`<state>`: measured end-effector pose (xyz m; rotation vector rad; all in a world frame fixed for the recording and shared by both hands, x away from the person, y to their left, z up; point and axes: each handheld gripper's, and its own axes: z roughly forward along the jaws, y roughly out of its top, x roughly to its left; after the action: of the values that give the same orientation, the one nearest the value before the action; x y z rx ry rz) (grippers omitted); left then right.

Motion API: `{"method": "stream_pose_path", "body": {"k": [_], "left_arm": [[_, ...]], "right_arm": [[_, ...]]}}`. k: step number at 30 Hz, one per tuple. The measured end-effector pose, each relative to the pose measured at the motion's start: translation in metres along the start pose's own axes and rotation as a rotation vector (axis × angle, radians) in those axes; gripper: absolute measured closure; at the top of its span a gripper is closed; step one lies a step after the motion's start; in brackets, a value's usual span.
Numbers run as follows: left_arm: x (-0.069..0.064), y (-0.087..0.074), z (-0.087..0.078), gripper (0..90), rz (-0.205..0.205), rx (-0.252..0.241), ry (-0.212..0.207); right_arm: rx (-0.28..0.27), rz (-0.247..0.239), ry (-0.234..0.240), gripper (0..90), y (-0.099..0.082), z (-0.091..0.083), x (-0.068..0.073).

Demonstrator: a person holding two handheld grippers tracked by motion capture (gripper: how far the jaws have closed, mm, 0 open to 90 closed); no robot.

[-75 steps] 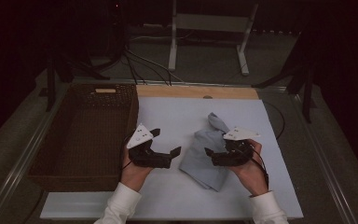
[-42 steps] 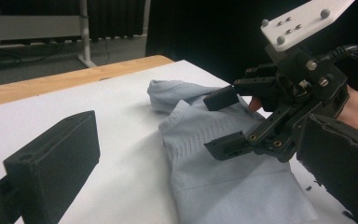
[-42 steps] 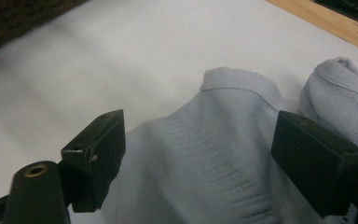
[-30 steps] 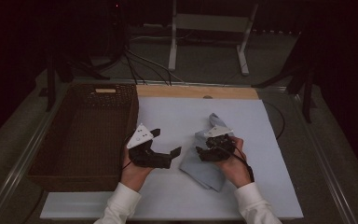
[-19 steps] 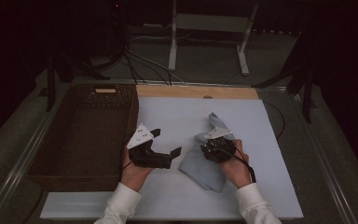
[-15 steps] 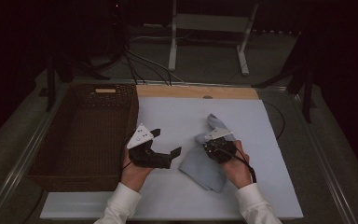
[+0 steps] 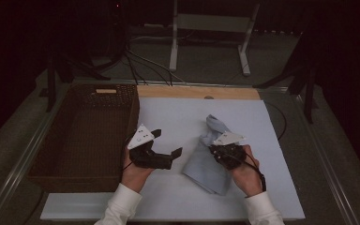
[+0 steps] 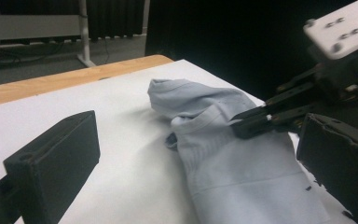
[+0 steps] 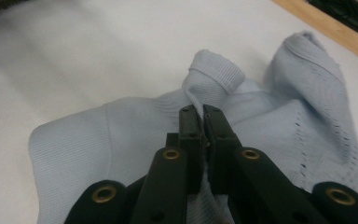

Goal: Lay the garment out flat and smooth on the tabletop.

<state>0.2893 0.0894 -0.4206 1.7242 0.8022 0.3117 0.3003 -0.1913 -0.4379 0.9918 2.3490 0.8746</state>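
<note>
Cloth pinched in right tool; left tool open.

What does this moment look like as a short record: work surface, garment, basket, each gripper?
surface: white board on a table, wooden strip along its far edge
garment: light blue cloth, crumpled, lying on the board
basket: brown wicker basket, left of the board, looks empty
left gripper: open, apart from the cloth, holds nothing
right gripper: jaws have just been closing; now shut on a fold of the cloth
</note>
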Motion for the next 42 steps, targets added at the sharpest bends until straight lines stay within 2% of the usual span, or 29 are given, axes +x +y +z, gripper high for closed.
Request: {"method": "stream_pose_path", "body": {"k": [5,9,16,27,33,42], "left_arm": [[0.0,0.0,0.0,0.4,0.001,0.002,0.001],[0.0,-0.001,0.001,0.4,-0.001,0.005,0.0],[0.0,-0.001,0.001,0.4,0.002,0.006,0.001],[-0.001,0.0,0.0,0.4,0.0,0.002,0.001],[-0.001,-0.001,0.001,0.4,0.002,0.007,-0.001],[-0.001,-0.001,0.001,0.4,0.002,0.006,-0.001]], "right_arm": [[-0.017,0.016,-0.013,87.1,-0.009,-0.012,-0.006],[-0.036,0.048,-0.032,87.2,-0.02,-0.026,-0.015],[-0.027,0.061,-0.065,87.1,-0.033,-0.04,-0.028],[0.013,0.086,-0.105,87.1,-0.055,-0.053,-0.045],[0.043,0.131,-0.128,87.0,-0.075,-0.06,-0.059],[0.072,0.167,-0.127,84.6,-0.09,-0.066,-0.07]]}}
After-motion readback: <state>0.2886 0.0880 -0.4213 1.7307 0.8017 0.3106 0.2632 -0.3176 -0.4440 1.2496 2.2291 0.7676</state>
